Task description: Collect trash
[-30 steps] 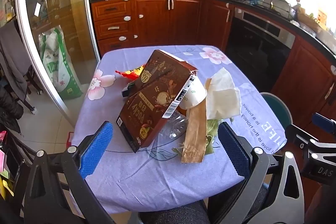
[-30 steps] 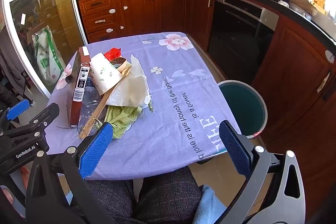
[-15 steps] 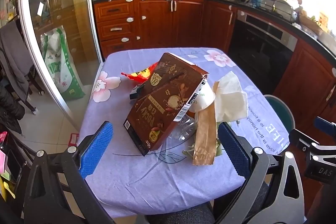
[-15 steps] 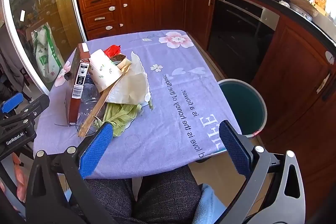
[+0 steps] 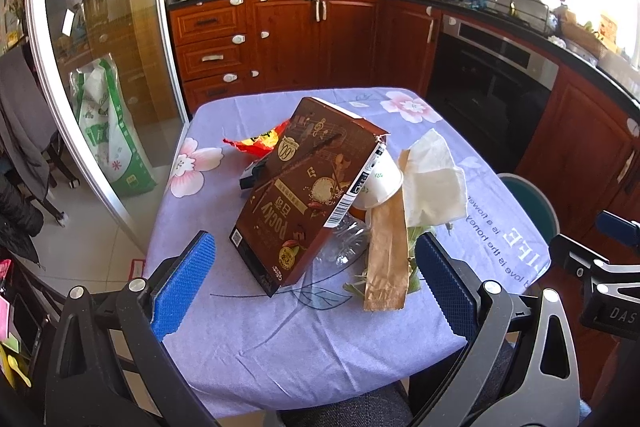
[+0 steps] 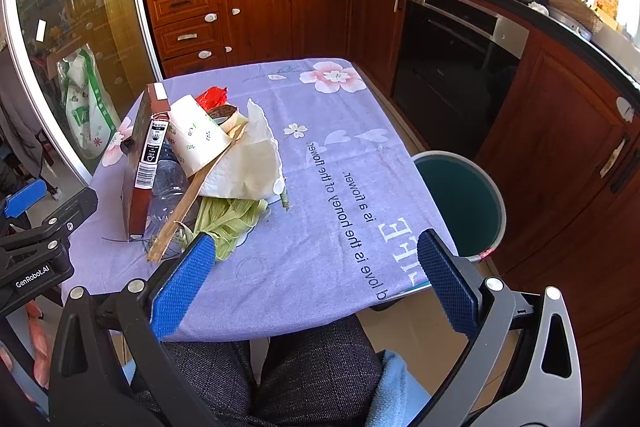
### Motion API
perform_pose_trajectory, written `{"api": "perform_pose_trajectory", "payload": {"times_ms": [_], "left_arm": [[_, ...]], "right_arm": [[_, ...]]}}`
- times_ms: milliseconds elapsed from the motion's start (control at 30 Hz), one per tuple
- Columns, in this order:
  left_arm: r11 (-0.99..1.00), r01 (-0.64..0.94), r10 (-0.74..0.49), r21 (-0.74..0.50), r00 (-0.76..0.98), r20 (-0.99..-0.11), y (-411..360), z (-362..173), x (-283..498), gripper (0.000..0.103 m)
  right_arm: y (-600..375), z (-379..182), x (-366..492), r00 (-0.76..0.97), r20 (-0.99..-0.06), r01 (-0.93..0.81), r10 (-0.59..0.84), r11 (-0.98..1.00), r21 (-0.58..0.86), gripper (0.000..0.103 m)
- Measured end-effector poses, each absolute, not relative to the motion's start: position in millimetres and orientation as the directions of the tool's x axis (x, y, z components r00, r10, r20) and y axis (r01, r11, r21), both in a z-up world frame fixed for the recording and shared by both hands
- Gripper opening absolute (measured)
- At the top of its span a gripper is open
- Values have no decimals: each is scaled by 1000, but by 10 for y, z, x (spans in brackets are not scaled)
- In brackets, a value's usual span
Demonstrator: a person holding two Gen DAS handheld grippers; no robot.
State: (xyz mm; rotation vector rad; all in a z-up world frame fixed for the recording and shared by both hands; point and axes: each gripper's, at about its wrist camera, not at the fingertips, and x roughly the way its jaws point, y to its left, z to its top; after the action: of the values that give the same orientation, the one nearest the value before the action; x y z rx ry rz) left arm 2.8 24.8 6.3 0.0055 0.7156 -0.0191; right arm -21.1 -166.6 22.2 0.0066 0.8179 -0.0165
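Note:
A pile of trash lies on the purple tablecloth [image 5: 280, 327]: a brown Pocky box [image 5: 308, 195] leaning on a clear plastic bottle [image 5: 344, 243], a white paper cup [image 5: 380, 183], a white napkin [image 5: 434, 179], a brown paper sleeve [image 5: 386, 251], green husks [image 6: 230, 219] and a red wrapper [image 5: 256, 143]. A teal trash bin [image 6: 460, 199] stands on the floor right of the table. My left gripper [image 5: 312, 283] is open, just before the pile. My right gripper [image 6: 312, 287] is open over the table's near edge, right of the pile.
Wooden kitchen cabinets [image 5: 304, 39] and an oven [image 6: 452, 59] line the back and right. A glass door [image 5: 100, 87] stands at the left with a green-white bag [image 5: 108, 131] behind it. The person's lap [image 6: 288, 379] is under the table's near edge.
Both grippers have drawn back and risen slightly, so the table and pile sit a little farther off. The jaws stay open. Nothing on the table has moved.

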Motion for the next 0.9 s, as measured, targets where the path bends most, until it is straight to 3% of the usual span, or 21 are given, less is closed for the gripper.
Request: {"api": "perform_pose_trajectory", "payload": {"times_ms": [900], "left_arm": [[1000,25,-16,6,756,-654,239,46,18,100]], "right_arm": [[-1654,182,-185,673,-739,22,-18,1000,-5,97]]}}
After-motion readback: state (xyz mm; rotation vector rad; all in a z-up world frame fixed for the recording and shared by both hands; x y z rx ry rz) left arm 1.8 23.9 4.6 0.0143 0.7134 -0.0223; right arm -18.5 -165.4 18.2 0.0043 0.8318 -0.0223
